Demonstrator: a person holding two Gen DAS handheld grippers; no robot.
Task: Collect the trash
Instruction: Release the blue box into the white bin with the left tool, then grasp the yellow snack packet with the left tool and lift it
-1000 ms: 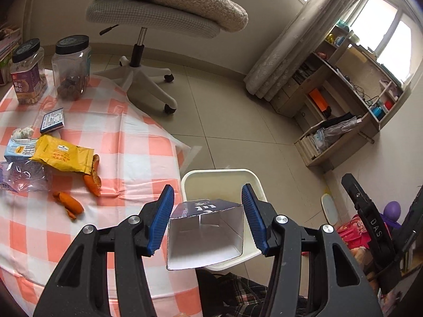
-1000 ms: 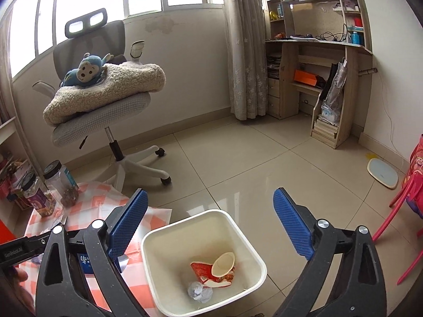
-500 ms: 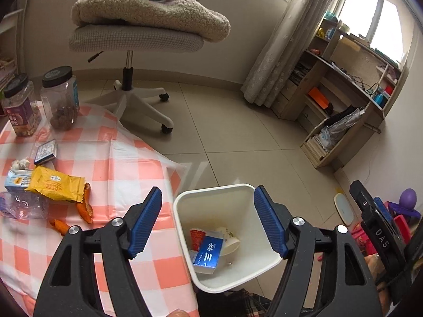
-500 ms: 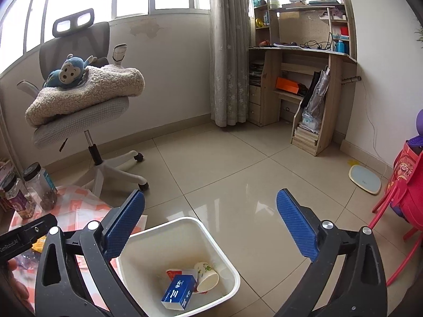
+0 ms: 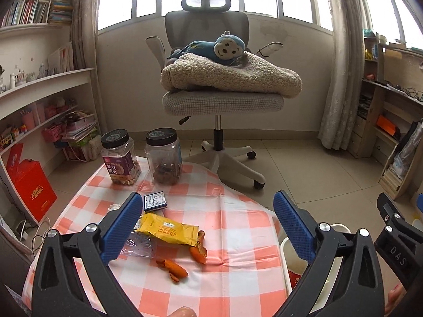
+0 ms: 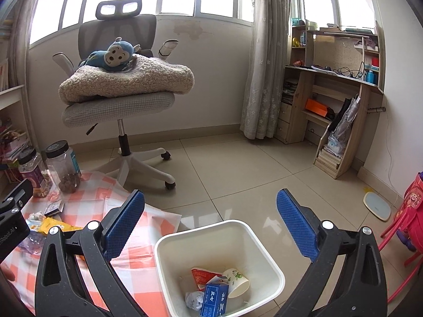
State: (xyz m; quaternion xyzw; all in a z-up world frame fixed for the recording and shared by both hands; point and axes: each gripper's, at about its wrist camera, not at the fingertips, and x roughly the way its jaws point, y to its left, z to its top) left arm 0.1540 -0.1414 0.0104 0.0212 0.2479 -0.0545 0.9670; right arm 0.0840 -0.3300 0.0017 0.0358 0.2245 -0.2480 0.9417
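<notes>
Two grippers are showing, and neither one is holding anything. The left gripper (image 5: pixel 208 227) is opening its jaws wide over the table (image 5: pixel 238 227) with the orange and white checked cloth, and nothing is sitting between them. The right gripper (image 6: pixel 211 224) is hanging with its jaws spread wide above the white bin (image 6: pixel 267 253).

Some trash is still lying on the cloth. A yellow snack wrapper (image 5: pixel 169 229) is lying near the left blue pad, touching a crumpled clear plastic piece (image 5: pixel 140 245). Orange peels (image 5: pixel 171 266) are lying just beside the wrapper. A small dark box (image 5: pixel 155 200) is sitting a bit farther back, near two jars (image 5: pixel 164 155) with black lids.

Inside the bin, a blue carton (image 6: pixel 214 298) is leaning beside a paper cup (image 6: pixel 236 282), a red wrapper (image 6: pixel 202 277) and a crumpled white wad (image 6: pixel 194 299). The bin is standing on the floor just beside the table.
</notes>
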